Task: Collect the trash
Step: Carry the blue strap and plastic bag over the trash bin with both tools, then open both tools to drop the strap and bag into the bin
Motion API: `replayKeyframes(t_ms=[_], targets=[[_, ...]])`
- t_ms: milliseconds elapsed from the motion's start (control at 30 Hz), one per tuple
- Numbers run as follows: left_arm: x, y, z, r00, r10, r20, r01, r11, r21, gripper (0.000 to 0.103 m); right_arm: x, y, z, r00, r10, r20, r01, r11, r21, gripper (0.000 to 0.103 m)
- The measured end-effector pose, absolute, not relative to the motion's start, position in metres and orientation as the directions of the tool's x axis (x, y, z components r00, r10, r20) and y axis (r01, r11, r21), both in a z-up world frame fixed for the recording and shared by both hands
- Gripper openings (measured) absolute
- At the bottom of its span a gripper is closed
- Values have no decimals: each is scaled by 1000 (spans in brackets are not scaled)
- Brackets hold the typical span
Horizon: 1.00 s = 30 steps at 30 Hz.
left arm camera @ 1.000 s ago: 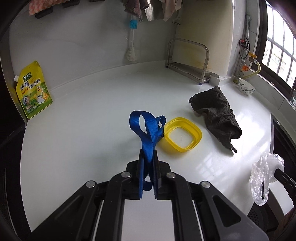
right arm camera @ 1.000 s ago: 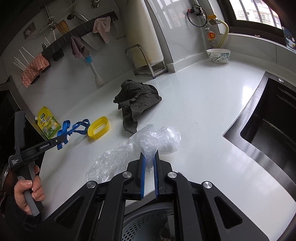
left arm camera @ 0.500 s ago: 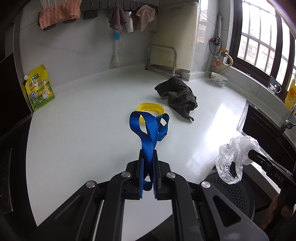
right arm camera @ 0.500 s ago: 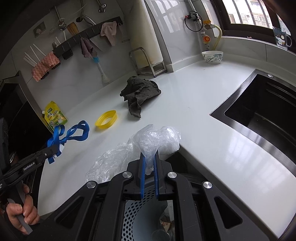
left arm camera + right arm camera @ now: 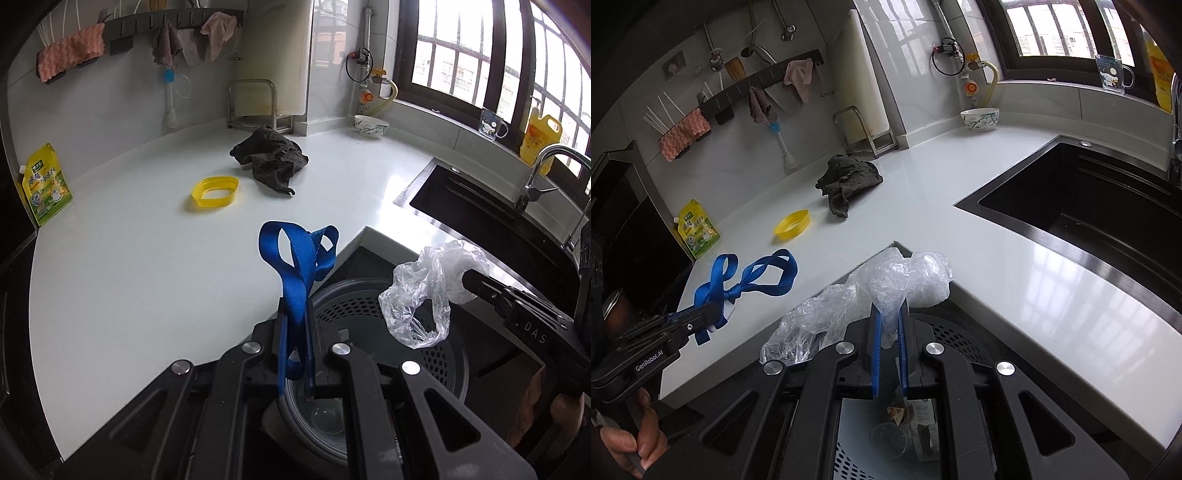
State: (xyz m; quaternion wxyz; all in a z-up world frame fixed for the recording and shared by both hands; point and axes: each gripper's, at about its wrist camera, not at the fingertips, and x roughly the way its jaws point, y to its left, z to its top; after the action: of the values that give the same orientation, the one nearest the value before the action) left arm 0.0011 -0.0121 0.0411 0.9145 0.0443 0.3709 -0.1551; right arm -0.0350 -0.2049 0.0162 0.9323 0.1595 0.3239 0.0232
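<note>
Both arms have swung off the white countertop (image 5: 129, 258), left gripper (image 5: 295, 325) clamped on the knotted blue ribbon (image 5: 295, 258), right gripper (image 5: 888, 325) pinching the crumpled clear plastic bag (image 5: 905, 280) above the perforated grey bin (image 5: 369, 314), drop looks imminent.

Glossy white countertop (image 5: 129, 258), matt woven blue ribbon (image 5: 295, 266), crinkled clear plastic bag (image 5: 901, 284), rough dark cloth (image 5: 271, 158), brushed-metal sink (image 5: 1034, 229).

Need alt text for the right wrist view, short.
The right gripper is shut on a crumpled clear plastic bag, held above a grey perforated trash bin. At left, the left gripper holds a knotted blue ribbon by the white countertop, where a yellow plastic ring and dark grey rag lie.
</note>
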Motion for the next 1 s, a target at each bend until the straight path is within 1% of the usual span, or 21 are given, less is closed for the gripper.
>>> replayKeyframes(t_ms=[133, 267, 533, 833, 1000], targets=[[-11, -31, 31, 668, -248, -702, 350, 937, 2, 8, -53, -210, 8, 782, 129, -609, 80, 950, 303, 8], [-18, -47, 14, 631, -261, -731, 384, 923, 2, 8, -65, -216, -4, 765, 130, -630, 99, 944, 315, 8], [-22, -72, -17, 556, -271, -786, 447, 894, 9, 8, -72, -218, -26, 727, 119, -677, 118, 949, 294, 8], [-9, -74, -46, 500, -227, -835, 431, 902, 13, 8, -60, -214, -49, 674, 130, -727, 113, 955, 276, 8], [-4, -70, -52, 488, -221, -845, 417, 909, 3, 8, -53, -210, -60, 642, 129, -756, 114, 959, 260, 8]])
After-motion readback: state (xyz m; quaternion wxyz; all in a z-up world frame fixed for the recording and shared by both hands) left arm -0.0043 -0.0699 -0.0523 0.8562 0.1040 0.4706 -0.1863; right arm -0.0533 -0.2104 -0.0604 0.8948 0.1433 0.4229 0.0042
